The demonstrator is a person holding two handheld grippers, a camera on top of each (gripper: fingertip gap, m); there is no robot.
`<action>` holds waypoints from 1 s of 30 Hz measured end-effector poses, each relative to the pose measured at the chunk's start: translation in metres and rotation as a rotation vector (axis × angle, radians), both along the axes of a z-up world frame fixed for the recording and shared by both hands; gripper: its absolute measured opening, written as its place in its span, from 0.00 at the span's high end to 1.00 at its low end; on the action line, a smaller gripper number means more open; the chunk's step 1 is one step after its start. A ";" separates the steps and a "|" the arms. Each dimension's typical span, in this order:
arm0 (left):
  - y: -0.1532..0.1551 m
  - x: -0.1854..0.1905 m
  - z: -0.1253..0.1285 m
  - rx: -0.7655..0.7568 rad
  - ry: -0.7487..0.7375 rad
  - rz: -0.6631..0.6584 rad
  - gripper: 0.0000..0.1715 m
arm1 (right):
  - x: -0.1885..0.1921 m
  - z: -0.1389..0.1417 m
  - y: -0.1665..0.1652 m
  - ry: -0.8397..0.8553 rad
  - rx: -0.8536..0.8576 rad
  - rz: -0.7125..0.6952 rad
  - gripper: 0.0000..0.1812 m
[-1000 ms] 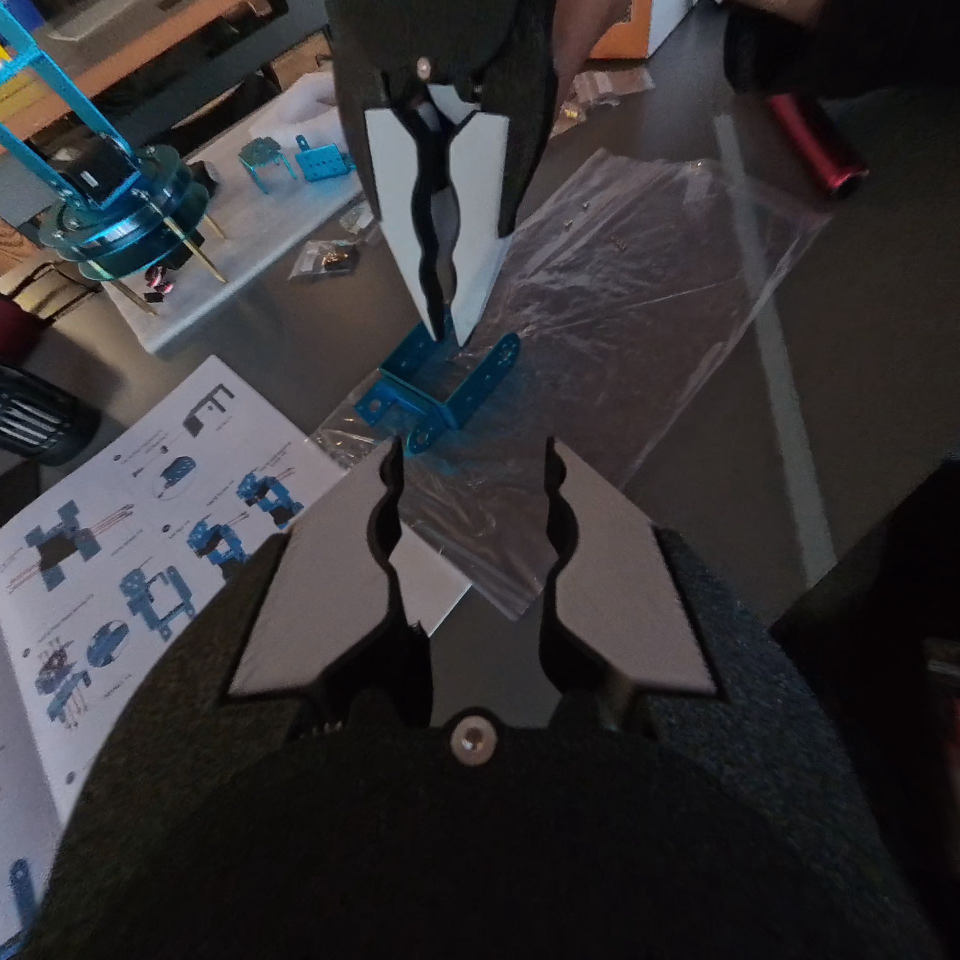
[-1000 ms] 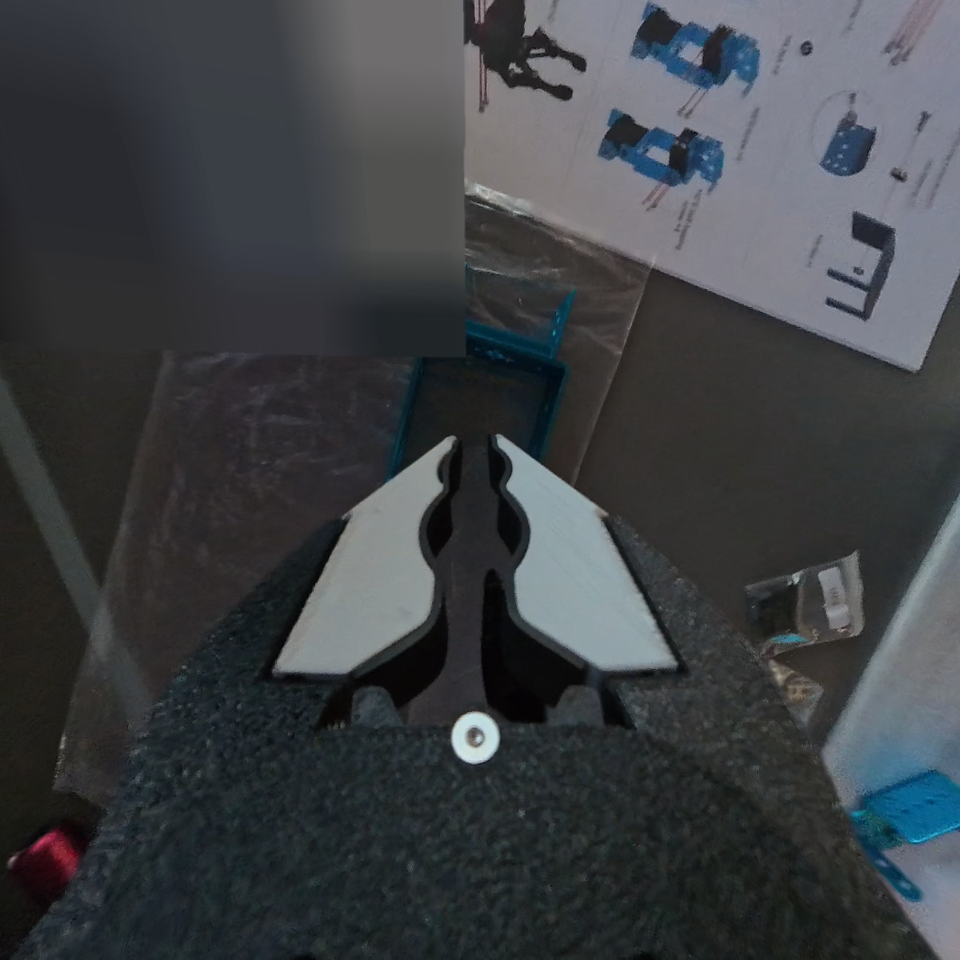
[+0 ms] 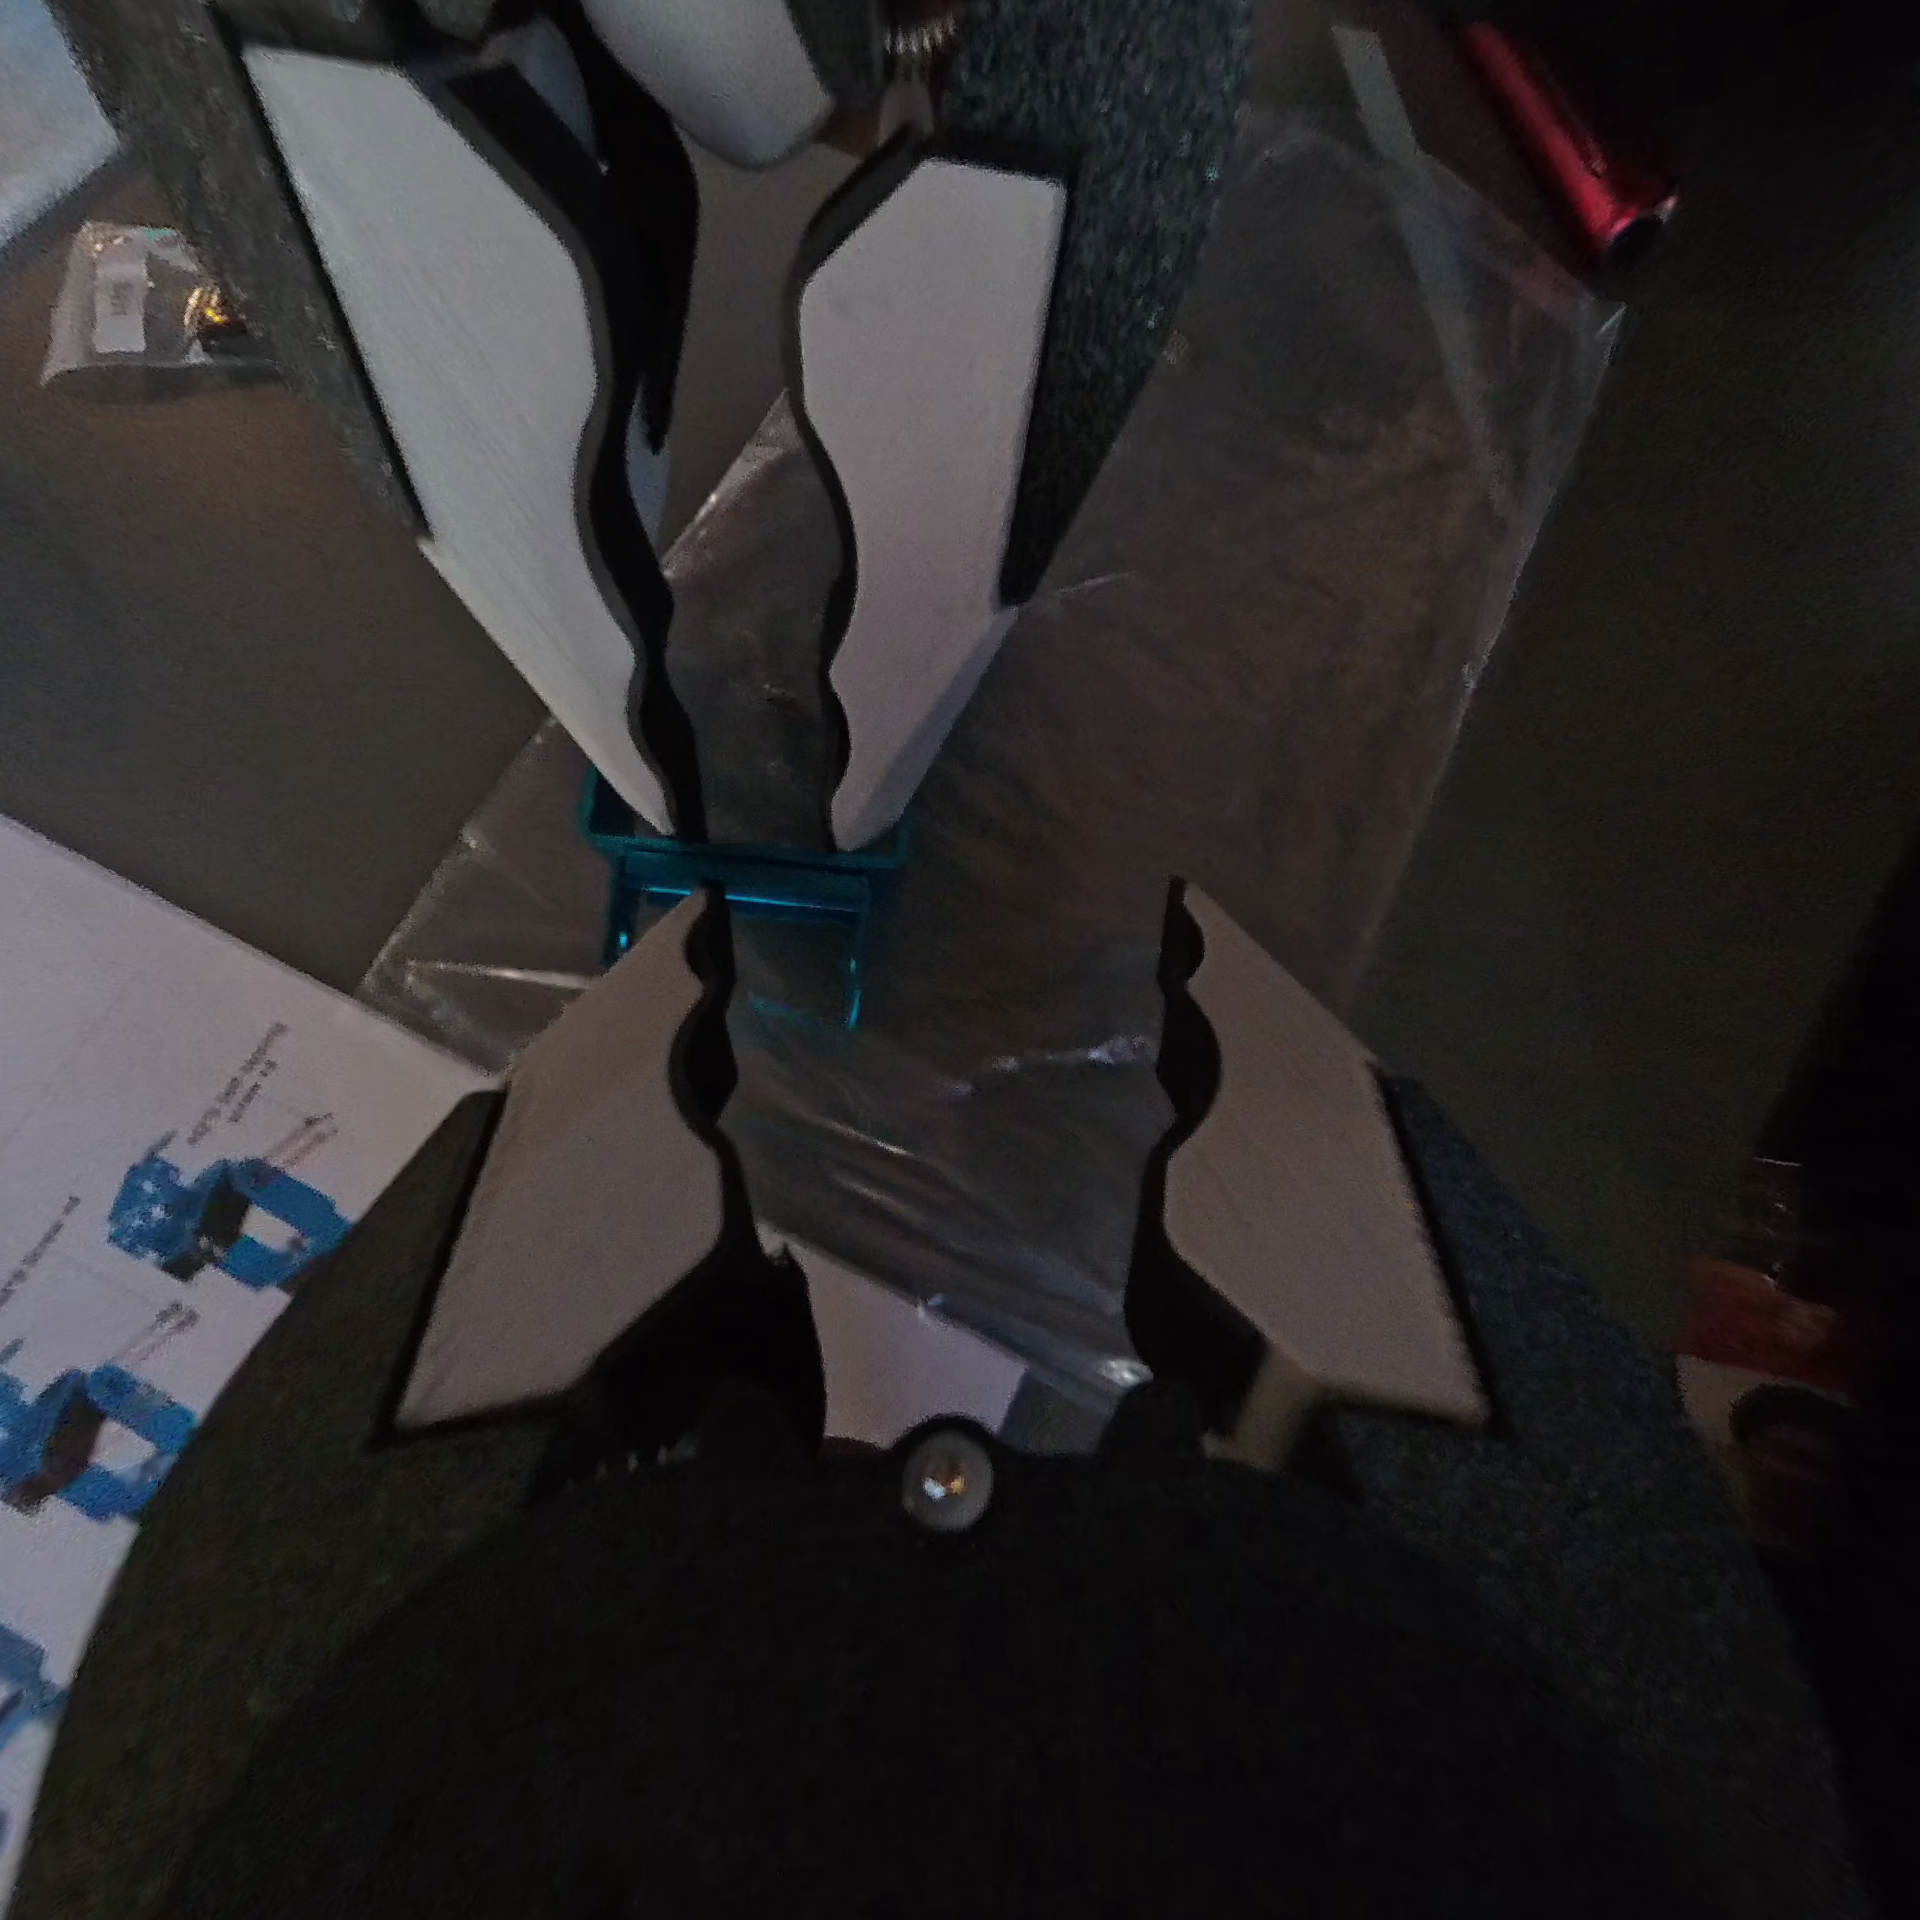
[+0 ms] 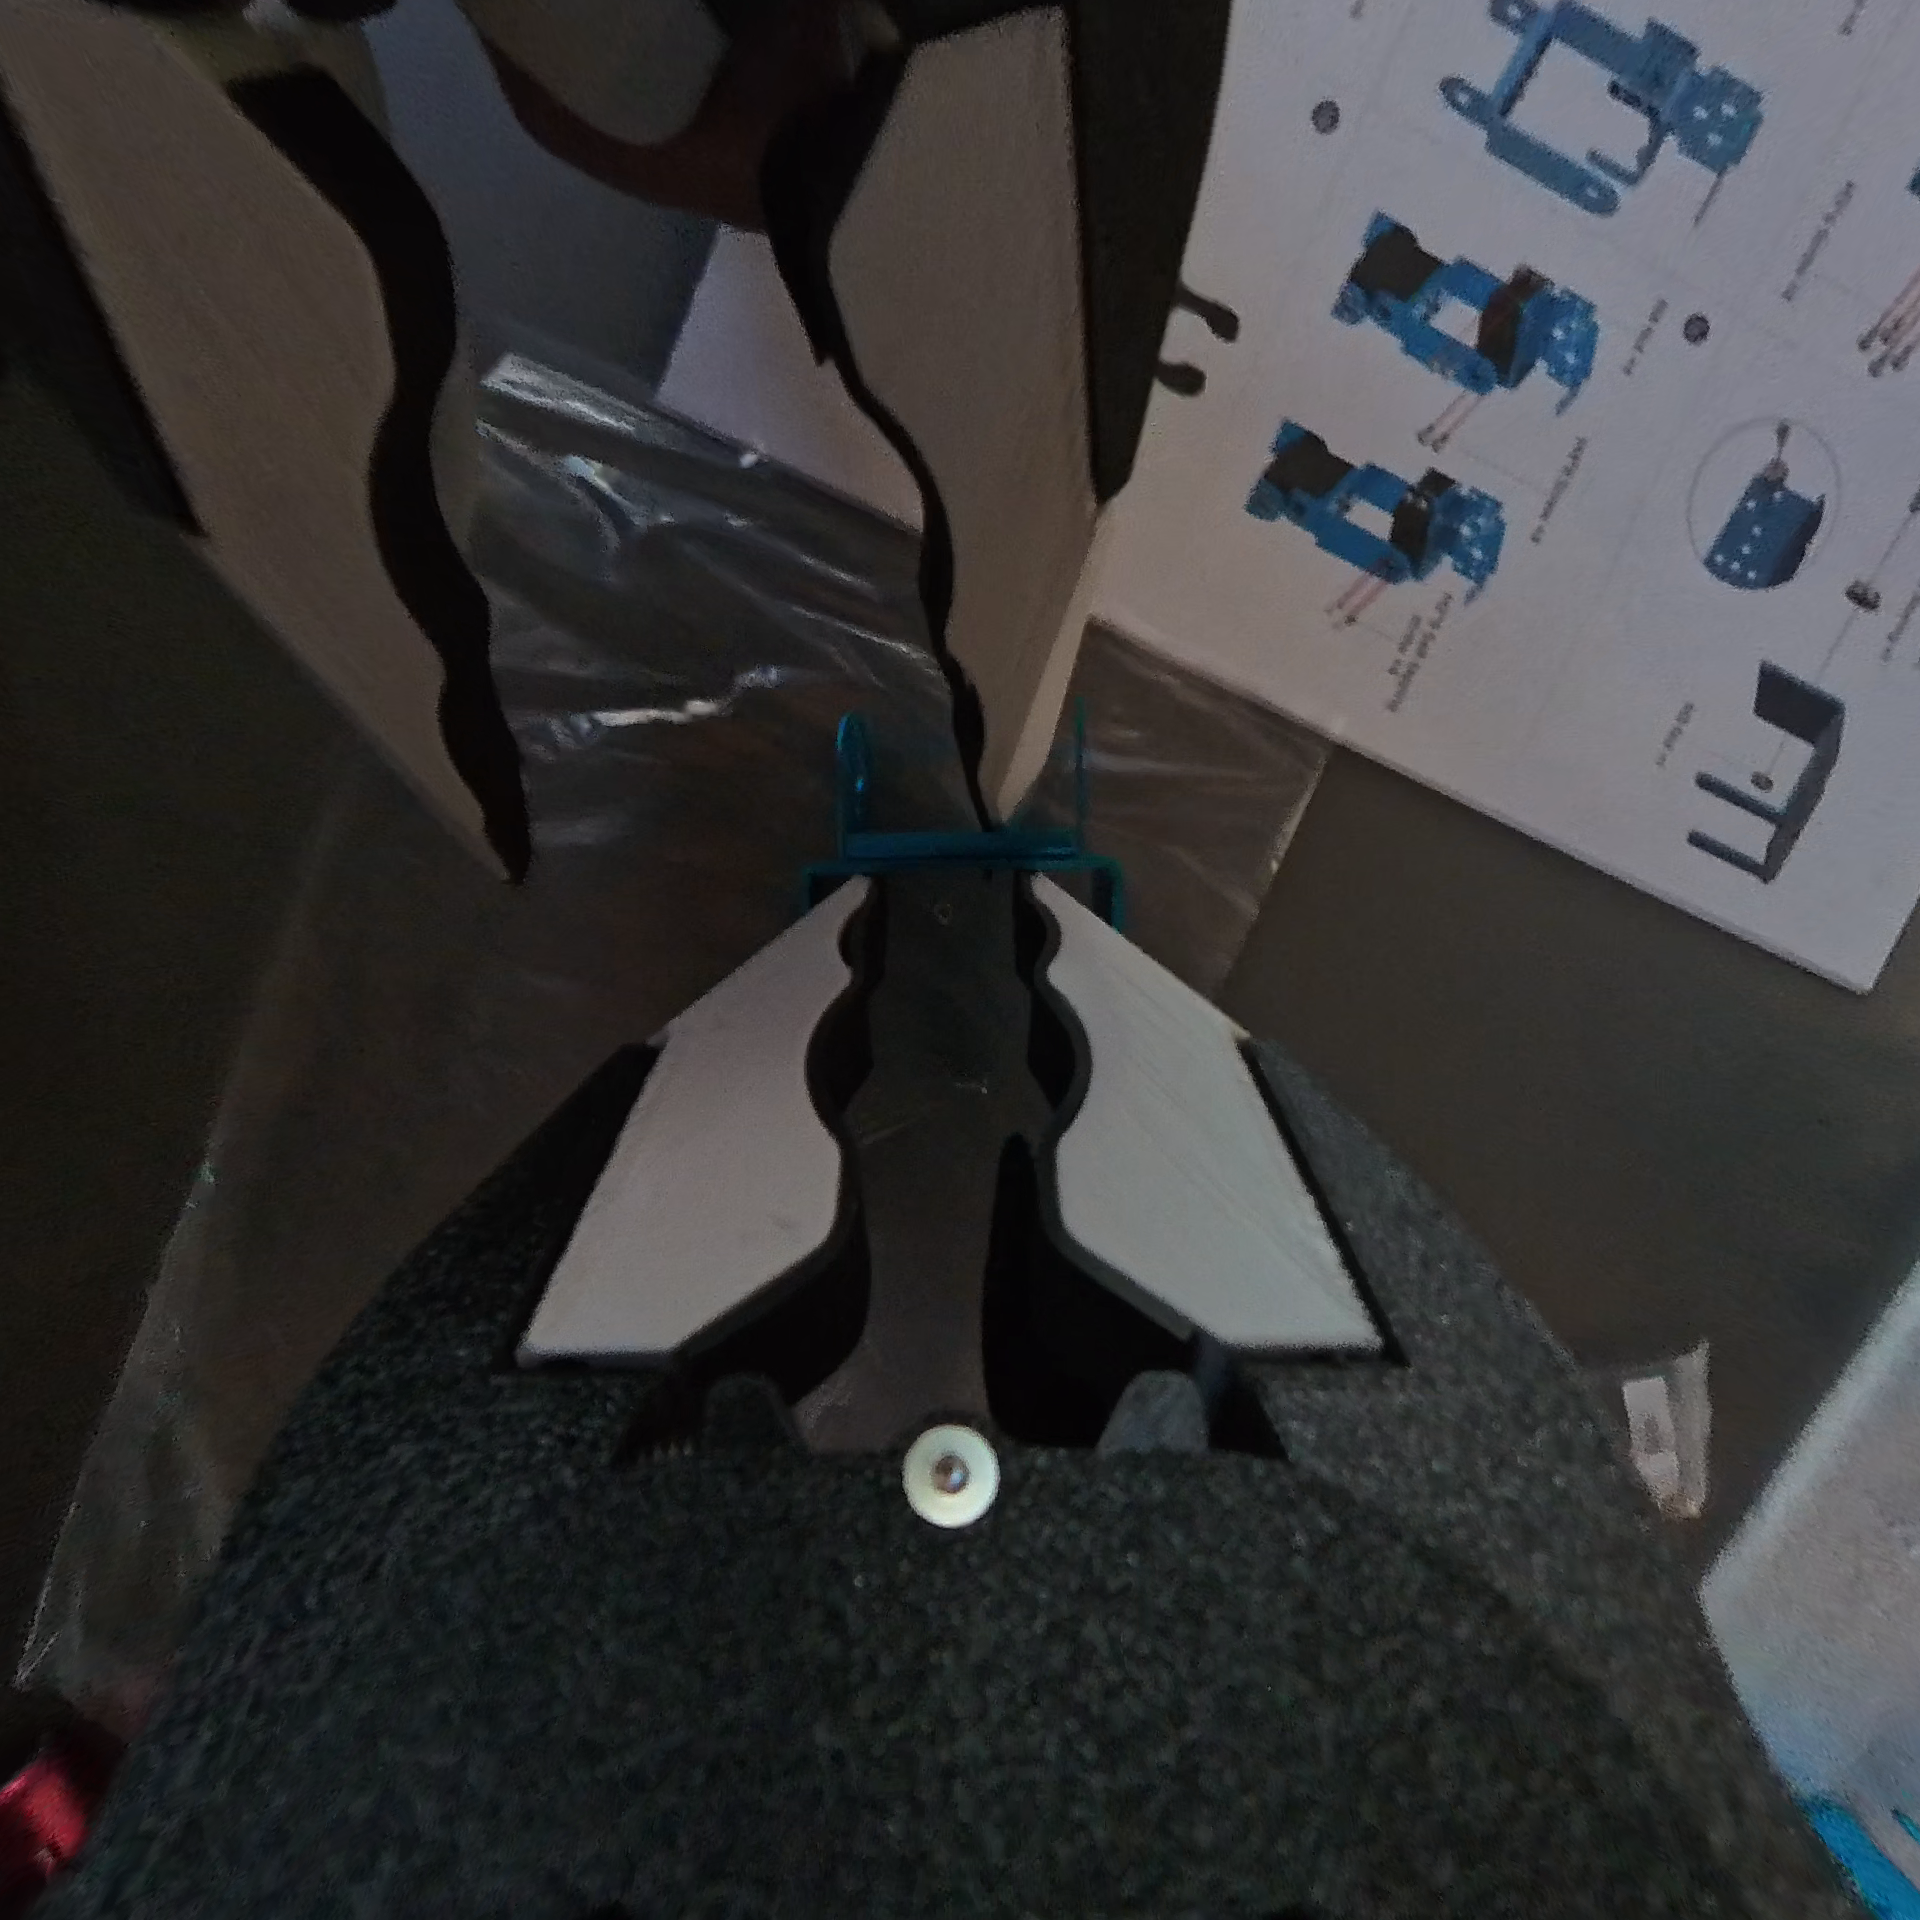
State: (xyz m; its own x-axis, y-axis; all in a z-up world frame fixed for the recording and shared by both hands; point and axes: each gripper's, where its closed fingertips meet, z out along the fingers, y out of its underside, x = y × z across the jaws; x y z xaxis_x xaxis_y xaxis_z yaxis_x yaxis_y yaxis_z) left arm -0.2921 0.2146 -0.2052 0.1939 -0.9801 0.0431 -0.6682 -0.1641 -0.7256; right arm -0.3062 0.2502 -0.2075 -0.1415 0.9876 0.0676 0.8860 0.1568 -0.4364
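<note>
A blue metal U-shaped bracket sits on a clear plastic bag, between the two grippers. My left gripper is open wide, and its left fingertip touches the bracket's near side. My right gripper comes in from the top of the left wrist view with its jaws a little apart and its tips on the bracket. In the right wrist view the right gripper has its tips between the side walls of the bracket. The left gripper hangs open over the bracket's far side.
A white instruction sheet with blue drawings lies to the left and also shows in the right wrist view. A red cylinder lies at the far right. A small bag of parts lies at the far left.
The two grippers have come close together at the bracket. My right gripper's jaws have parted somewhat, and my left gripper's jaws stand wider. The bracket now lies square between them.
</note>
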 end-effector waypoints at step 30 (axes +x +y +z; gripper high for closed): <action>-0.029 -0.029 -0.004 0.002 -0.043 0.143 0.52 | 0.012 -0.010 -0.004 -0.089 -0.005 0.037 0.88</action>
State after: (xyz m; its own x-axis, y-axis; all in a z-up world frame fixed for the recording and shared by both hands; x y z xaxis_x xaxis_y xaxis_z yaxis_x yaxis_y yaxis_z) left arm -0.3209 0.1855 -0.2088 0.3299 -0.9425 0.0526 -0.6062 -0.2542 -0.7536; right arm -0.2939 0.2466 -0.2176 -0.1830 0.9819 0.0479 0.9150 0.1879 -0.3571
